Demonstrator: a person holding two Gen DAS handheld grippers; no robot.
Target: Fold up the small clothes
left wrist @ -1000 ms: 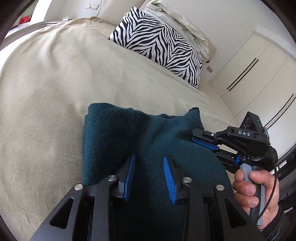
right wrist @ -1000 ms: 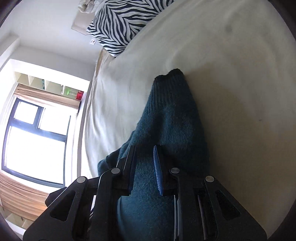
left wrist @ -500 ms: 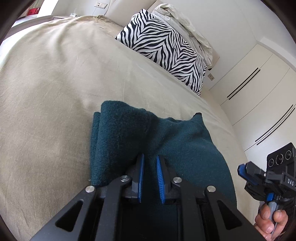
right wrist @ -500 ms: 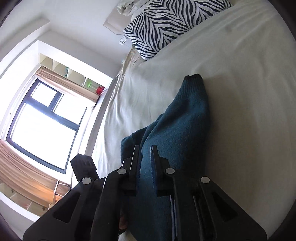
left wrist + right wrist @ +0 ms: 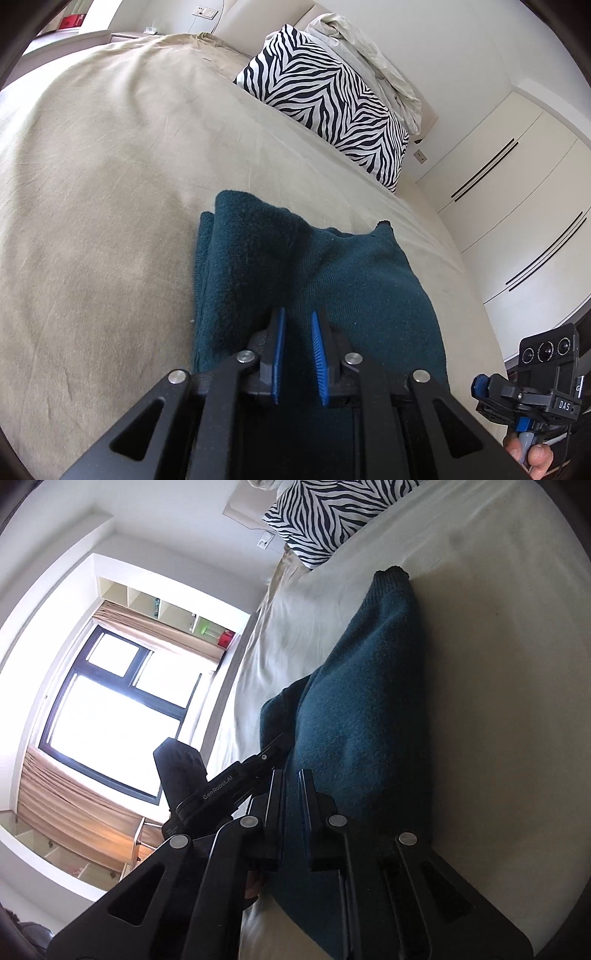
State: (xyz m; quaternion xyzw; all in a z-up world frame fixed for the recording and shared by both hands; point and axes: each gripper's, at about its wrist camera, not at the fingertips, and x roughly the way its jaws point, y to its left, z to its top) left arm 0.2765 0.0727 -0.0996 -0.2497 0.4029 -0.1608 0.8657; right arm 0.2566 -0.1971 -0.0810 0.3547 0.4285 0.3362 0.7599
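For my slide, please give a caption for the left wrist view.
Left gripper over a folded teal garment on a beige bed.

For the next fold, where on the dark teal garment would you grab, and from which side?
Probably the near hem of the dark teal garment, approached low from the person's side. It lies on the bed sheet with stacked layers along its left edge, so gripping the near edge should let it fold over toward the zebra-print pillow.
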